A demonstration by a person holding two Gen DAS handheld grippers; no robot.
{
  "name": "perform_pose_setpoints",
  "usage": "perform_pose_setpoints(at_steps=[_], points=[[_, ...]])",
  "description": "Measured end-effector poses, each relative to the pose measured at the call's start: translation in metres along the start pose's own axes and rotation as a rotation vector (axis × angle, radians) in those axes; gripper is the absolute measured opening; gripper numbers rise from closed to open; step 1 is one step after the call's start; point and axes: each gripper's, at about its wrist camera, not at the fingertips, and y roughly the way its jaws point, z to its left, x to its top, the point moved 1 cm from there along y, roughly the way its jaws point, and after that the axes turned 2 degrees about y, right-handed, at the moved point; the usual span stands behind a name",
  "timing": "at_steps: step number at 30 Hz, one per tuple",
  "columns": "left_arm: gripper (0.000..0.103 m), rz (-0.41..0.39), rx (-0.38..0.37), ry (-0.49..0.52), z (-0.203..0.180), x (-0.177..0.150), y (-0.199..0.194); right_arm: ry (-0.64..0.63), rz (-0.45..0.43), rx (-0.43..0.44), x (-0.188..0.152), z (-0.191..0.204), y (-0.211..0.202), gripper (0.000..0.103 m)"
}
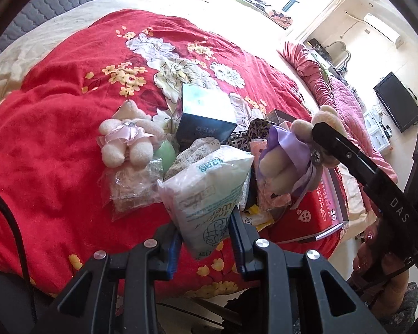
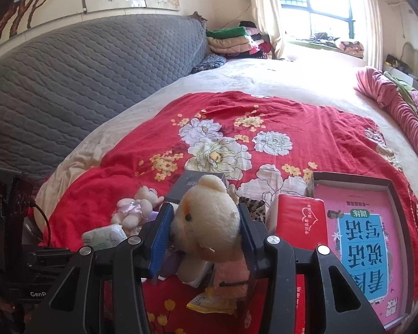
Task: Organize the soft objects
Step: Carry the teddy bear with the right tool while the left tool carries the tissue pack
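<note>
My left gripper (image 1: 206,233) is shut on a white plastic pack of soft pads (image 1: 209,192), held above the red floral blanket (image 1: 55,153); the pack also shows in the right wrist view (image 2: 104,236). My right gripper (image 2: 206,231) is shut on the head of a cream teddy bear in a purple ribbon dress (image 2: 209,217), lifted over the pile; the bear also shows in the left wrist view (image 1: 289,161). A second cream bear in a pink dress (image 1: 128,136) lies on the blanket (image 2: 133,208).
A dark box (image 1: 206,117), leopard-print cloth (image 1: 250,136), a clear bag (image 1: 131,186), a red tissue pack (image 2: 301,222) and a pink book in an open box (image 2: 365,245) lie on the bed. Grey quilted headboard (image 2: 83,83) behind.
</note>
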Motion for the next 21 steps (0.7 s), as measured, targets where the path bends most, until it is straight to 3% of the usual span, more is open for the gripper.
perform_pose_setpoints(at_steps=[21], points=[[0.032, -0.054, 0.016, 0.253, -0.123, 0.015, -0.016, 0.165, -0.177, -0.121, -0.011, -0.068, -0.101, 0.047]])
